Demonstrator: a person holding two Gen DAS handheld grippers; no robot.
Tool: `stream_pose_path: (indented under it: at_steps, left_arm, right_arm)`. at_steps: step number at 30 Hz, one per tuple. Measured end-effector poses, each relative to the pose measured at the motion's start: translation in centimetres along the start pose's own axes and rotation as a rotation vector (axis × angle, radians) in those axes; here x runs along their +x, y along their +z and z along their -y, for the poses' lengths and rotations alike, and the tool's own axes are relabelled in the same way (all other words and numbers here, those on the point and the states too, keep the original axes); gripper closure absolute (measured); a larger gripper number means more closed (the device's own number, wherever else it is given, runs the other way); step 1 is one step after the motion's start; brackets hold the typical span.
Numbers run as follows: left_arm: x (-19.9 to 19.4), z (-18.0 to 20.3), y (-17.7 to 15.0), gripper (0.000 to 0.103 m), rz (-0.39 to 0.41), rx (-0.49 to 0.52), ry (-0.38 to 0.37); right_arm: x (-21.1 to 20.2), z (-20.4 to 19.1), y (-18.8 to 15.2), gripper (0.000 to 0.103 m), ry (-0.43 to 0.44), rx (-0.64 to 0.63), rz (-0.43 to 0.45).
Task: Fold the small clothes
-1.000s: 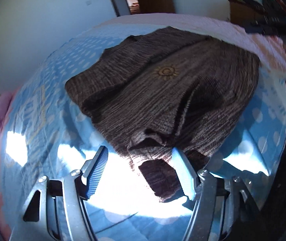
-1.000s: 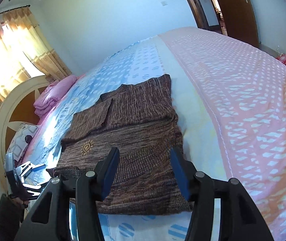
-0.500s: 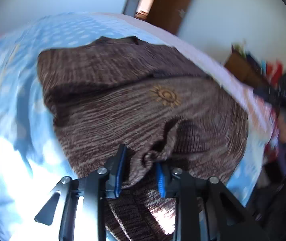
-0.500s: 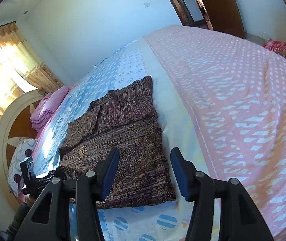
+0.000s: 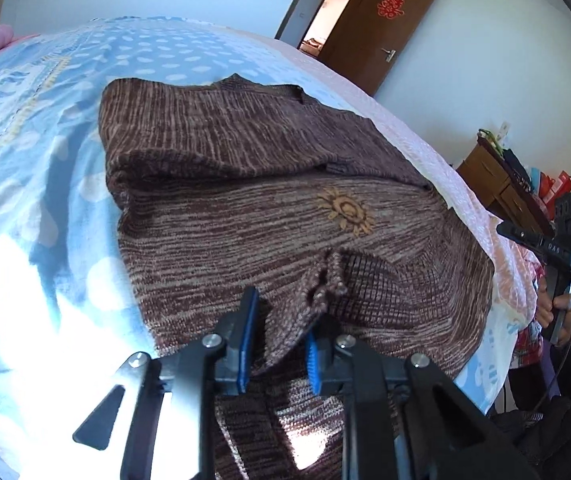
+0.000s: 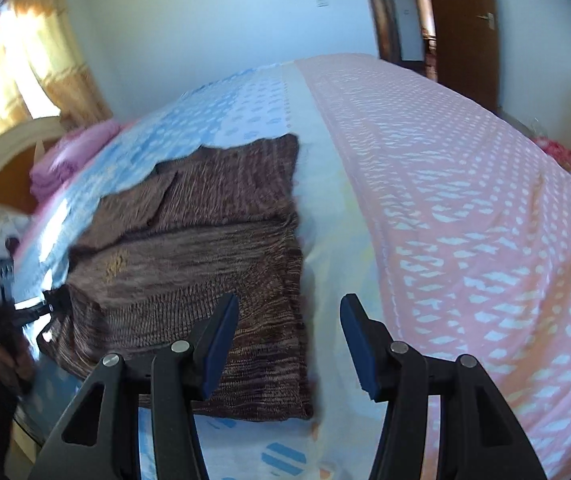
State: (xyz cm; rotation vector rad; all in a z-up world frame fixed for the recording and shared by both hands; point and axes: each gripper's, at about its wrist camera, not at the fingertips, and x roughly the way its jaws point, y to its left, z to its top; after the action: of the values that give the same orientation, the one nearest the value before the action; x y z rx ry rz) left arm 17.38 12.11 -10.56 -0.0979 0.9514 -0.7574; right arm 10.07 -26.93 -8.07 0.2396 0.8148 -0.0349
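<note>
Since 1 s ago: left gripper (image 5: 279, 340) went from spread wide beside the hem to pinched on a bunched fold of the brown knit sweater (image 5: 245, 208); right-wrist view swung so the sweater now sits left of its fingers. Item 1, sweater: lies on the bed (image 6: 465, 208), over the blue-dotted part of the cover, just beside the pale strip bordering the pink section; partly folded, a sleeve panel laid across the upper half, sun emblem (image 5: 345, 211) facing up. Item 2, left gripper: blue pads (image 5: 245, 340) closed onto puckered fabric at sweater's near edge, cloth gathered betw. them. Item 3, right gripper (image 6: 289, 340): fingers spread apart, nothing betw. them, hovering at sweater's near right corner, one finger over the knit, other over the cover. Misc.: pink bedding (image 6: 69, 160) beyond sweater toward headboard; brown door (image 5: 377, 24) past bed's far end.
</note>
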Motion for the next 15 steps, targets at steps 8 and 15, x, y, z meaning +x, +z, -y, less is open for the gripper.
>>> stream_pose_path:
  at_steps: [8, 15]
  left_arm:
    - [0.0, 0.3, 0.0, 0.077, 0.007, 0.002, 0.033]
    - [0.1, 0.6, -0.1, 0.077, 0.015, 0.007, 0.049]
  right_arm:
    - [5.8, -3.7, 1.3, 0.049, -0.058, -0.220, -0.039]
    - [8.0, -5.4, 0.5, 0.088, -0.068, -0.335, -0.082]
